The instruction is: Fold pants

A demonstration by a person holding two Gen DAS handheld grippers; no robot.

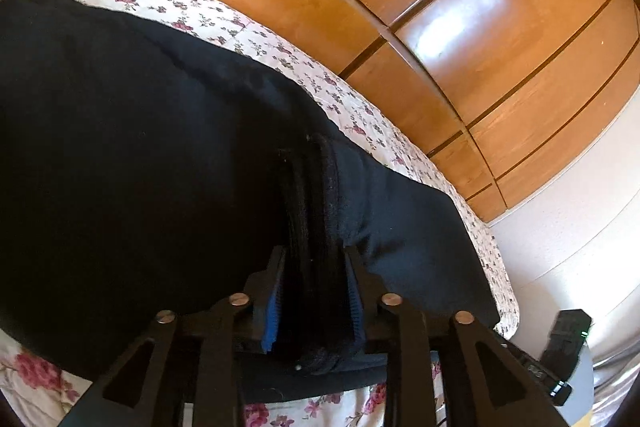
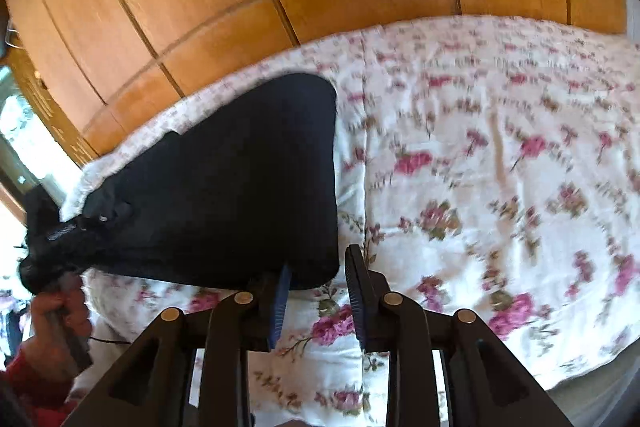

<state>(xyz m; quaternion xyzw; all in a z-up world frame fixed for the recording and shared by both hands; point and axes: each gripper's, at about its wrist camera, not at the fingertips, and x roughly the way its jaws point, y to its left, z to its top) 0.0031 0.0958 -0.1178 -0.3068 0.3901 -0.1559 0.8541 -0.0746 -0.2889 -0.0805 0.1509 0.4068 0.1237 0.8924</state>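
Bed [image 2: 480, 155], floral cotton sheet, carries the dark pants [image 2: 224, 179], soft knit, folded into a thick flat slab near the wardrobe side. Left gripper [image 1: 314, 267]: jaws clamped on a bunched ribbed edge, likely to carry the fold. Right gripper [image 2: 320, 279]: jaws apart, empty, beside the pants' rounded corner.

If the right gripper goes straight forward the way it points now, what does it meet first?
Most likely the floral bedspread. The right gripper stands open with only bedspread between its fingers; the dark pants lie just left of that line, though depth is unclear.
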